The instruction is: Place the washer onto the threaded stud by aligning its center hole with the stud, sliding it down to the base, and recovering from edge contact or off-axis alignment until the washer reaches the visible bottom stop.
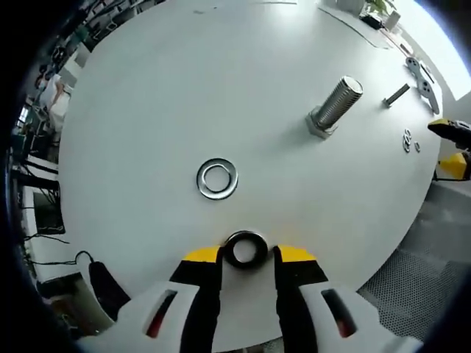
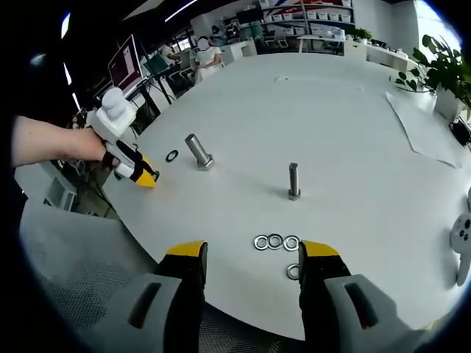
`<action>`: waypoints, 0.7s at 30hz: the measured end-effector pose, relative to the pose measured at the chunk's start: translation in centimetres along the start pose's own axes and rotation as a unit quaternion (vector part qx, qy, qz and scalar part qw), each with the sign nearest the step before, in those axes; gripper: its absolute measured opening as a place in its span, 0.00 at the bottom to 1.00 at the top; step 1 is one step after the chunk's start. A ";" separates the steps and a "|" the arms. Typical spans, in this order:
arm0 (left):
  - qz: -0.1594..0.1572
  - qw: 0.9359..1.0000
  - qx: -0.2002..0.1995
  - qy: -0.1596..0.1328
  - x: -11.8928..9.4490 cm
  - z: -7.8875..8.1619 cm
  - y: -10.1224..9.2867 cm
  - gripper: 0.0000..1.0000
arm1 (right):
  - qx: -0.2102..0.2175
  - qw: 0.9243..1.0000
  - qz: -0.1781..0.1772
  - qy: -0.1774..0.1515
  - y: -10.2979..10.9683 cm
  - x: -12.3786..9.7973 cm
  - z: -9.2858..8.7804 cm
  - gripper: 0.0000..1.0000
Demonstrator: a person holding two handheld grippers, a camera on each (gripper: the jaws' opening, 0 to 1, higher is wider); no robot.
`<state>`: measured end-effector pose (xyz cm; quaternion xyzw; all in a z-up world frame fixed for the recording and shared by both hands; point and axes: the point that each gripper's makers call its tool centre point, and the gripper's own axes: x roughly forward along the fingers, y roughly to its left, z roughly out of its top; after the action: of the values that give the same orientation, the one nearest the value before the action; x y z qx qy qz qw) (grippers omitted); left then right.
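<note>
Yellow-tipped jaws of the left tool [image 1: 246, 254] stand close on either side of a dark washer [image 1: 245, 248] lying near the tabletop [image 1: 147, 110] edge; they look to be touching its rim, though whether they truly clamp it I cannot tell. A second, brighter washer [image 1: 217, 179] lies flat at 12 o'clock from it, well apart. The large threaded stud [image 1: 335, 105] stands at 2 o'clock, leaning in this fisheye view, with a slimmer bolt [image 1: 396, 94] beyond it.

In the right gripper view the right tool [image 2: 252, 257] has its jaws wide apart with nothing between them, hovering over the tabletop edge. Just ahead lie three small washers in a row [image 2: 275, 241] and another [image 2: 293, 271] at 1 o'clock.

By my judgement the step in hand is the pickup: the washer is not yet lifted. Next, a firm edge grip is needed, then a lift and a carry to 2 o'clock, hole centred over the stud tip.

No readable writing or brand appears anywhere.
</note>
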<state>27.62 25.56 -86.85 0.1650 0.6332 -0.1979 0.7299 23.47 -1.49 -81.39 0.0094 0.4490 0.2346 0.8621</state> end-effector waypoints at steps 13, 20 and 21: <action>0.000 1.000 0.003 -0.006 -0.3 -0.2 0.3 0.20 | 0.002 1.000 -0.002 -0.003 -0.1 -0.1 0.2 0.52; 0.004 0.999 0.043 -0.015 -0.3 -0.1 0.1 0.19 | 0.003 1.000 -0.002 -0.003 -0.3 -0.1 0.2 0.52; 0.005 0.999 0.050 -0.014 -0.3 -0.1 0.1 0.19 | 0.004 1.000 -0.003 -0.004 -0.3 -0.2 0.2 0.52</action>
<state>27.51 25.70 -86.58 0.2016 0.6113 -0.2277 0.7307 23.66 -1.79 -81.21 0.0127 0.4463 0.2303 0.8646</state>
